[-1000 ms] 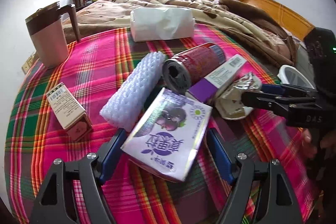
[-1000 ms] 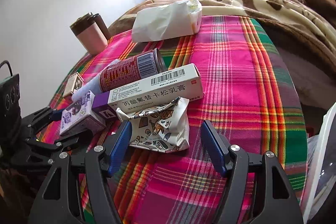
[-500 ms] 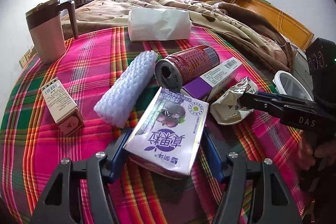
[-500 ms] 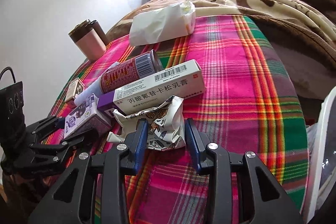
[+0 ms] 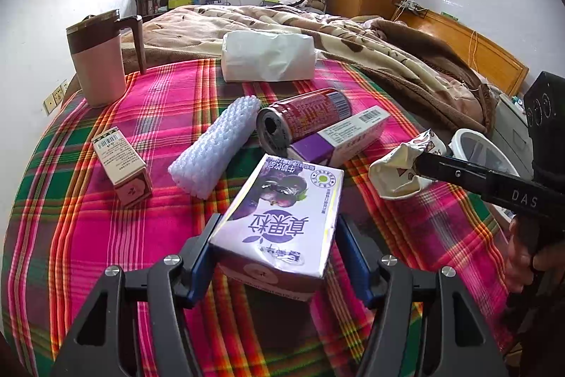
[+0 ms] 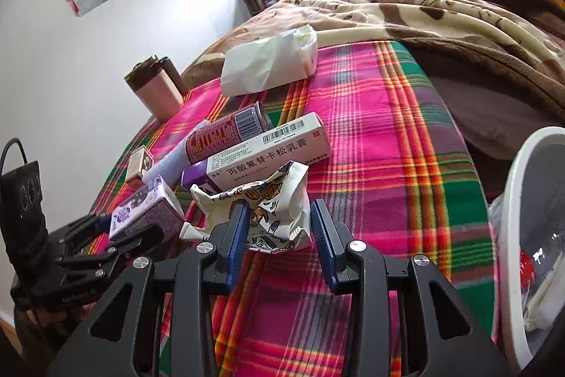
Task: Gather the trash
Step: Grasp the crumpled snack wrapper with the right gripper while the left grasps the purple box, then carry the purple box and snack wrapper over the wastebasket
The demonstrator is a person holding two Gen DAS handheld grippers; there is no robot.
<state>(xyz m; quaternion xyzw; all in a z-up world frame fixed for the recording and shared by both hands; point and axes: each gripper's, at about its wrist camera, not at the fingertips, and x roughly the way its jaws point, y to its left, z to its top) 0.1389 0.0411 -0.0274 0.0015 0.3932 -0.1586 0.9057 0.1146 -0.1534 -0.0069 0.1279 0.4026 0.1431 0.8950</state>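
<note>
The left gripper is clamped on the purple milk carton, its blue pads bearing on the carton's two long sides at the near end, with the far end tilted above the plaid cloth. The right gripper is clamped on the crumpled snack wrapper, which is bunched between the pads and appears lifted clear of the cloth. Both items sit toward the near edge of the cloth-covered surface; the white bin stands just off its right edge, with a liner visible inside. Remaining items lie in a cluster at the centre: the red can on its side, touching the white-and-purple ointment box; the white foam sleeve just beside the can; and the small tan box toward the left edge. Hazards, as judged: the carton is held only at one end, so it may pivot or slide out during the swing to the bin; the wrapper is thin and slick and may pull through the pads; the two grippers work close together and may collide if both approach the bin at once. The pink mug and tissue pack near the far edge probably are not trash.
</note>
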